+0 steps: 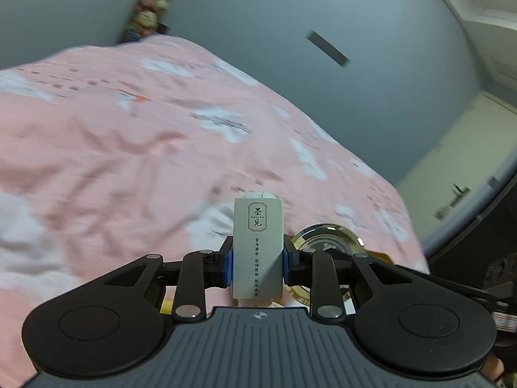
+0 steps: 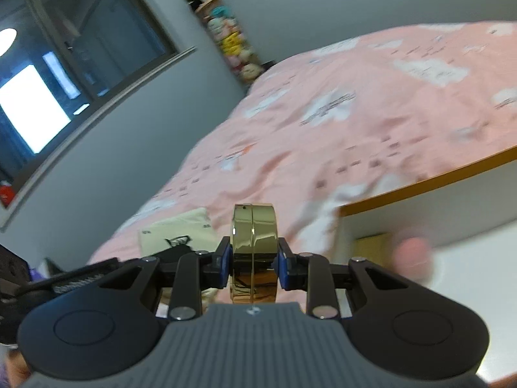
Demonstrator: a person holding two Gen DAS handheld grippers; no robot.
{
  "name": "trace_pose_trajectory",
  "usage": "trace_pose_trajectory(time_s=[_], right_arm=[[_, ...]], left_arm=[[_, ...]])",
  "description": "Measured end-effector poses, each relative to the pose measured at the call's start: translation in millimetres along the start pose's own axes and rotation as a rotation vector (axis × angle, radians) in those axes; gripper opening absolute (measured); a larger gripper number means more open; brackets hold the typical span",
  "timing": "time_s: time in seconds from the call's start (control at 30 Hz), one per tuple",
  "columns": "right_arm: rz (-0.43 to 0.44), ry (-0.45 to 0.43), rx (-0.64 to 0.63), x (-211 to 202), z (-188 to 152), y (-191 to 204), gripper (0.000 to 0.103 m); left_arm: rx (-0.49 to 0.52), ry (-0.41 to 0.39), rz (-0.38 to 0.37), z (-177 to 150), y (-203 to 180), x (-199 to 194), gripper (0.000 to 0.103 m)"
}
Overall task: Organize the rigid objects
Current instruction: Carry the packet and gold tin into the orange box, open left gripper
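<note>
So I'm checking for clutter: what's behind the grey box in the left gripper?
Behind the grey box lies the pink bedspread; the gold round case shows beside it. Whatever is directly behind the box is covered.

Can't make out the pink bedspread [image 1: 135, 148] print at all, smeared by motion blur. Behind the grey box [image 1: 258, 252], only part of a gold round tin [image 1: 326, 242] peeking out, rest hidden by the left hand-held gripper [image 1: 258, 263] linkage. Right wrist view: just right of the gold tin [image 2: 253, 252], a pinkish blob [image 2: 412, 260] too blurred to name. Left of that tin, cream pouch [image 2: 177, 231] half covered by something black. Plush stack [image 2: 232, 42] near the bed's far corner fuzzy too.
</note>
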State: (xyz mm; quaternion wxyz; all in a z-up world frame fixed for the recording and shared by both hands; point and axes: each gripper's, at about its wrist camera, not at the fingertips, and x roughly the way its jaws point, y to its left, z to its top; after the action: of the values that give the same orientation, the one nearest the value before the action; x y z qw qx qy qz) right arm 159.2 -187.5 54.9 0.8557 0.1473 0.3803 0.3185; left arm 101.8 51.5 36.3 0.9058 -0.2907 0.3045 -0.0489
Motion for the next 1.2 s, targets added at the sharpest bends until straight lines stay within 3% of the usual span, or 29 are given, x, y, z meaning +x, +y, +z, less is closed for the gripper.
trace_pose_trajectory(time_s=[0.13, 0.3, 0.57, 0.7, 0.8, 1.2], right_arm=[[-0.114, 0.009, 0.0, -21.6, 6.2, -32.2, 0.028], [-0.237, 0.065, 0.004, -37.7, 13.9, -73.9, 0.028], [-0.327, 0.148, 0.06, -43.1, 10.7, -124.3, 0.027], [-0.339, 0.177, 0.045, -38.4, 7.0, -129.9, 0.027], [-0.329, 0.193, 0.041, -34.3, 5.2, -130.5, 0.027], [-0.343, 0.242, 0.029, -20.0, -0.6, -129.0, 0.027]], left_arm=[[0.06, 0.067, -0.083, -4.0, -32.8, 24.6, 0.031], [0.089, 0.254, -0.157, -8.3, -63.9, 67.0, 0.031], [0.25, 0.455, -0.066, -33.7, -96.4, 122.3, 0.031], [0.353, 0.538, -0.024, -47.1, -105.8, 141.0, 0.031], [0.377, 0.603, -0.016, -54.6, -105.6, 153.2, 0.031], [0.466, 0.636, 0.097, -71.6, -101.9, 169.4, 0.032]])
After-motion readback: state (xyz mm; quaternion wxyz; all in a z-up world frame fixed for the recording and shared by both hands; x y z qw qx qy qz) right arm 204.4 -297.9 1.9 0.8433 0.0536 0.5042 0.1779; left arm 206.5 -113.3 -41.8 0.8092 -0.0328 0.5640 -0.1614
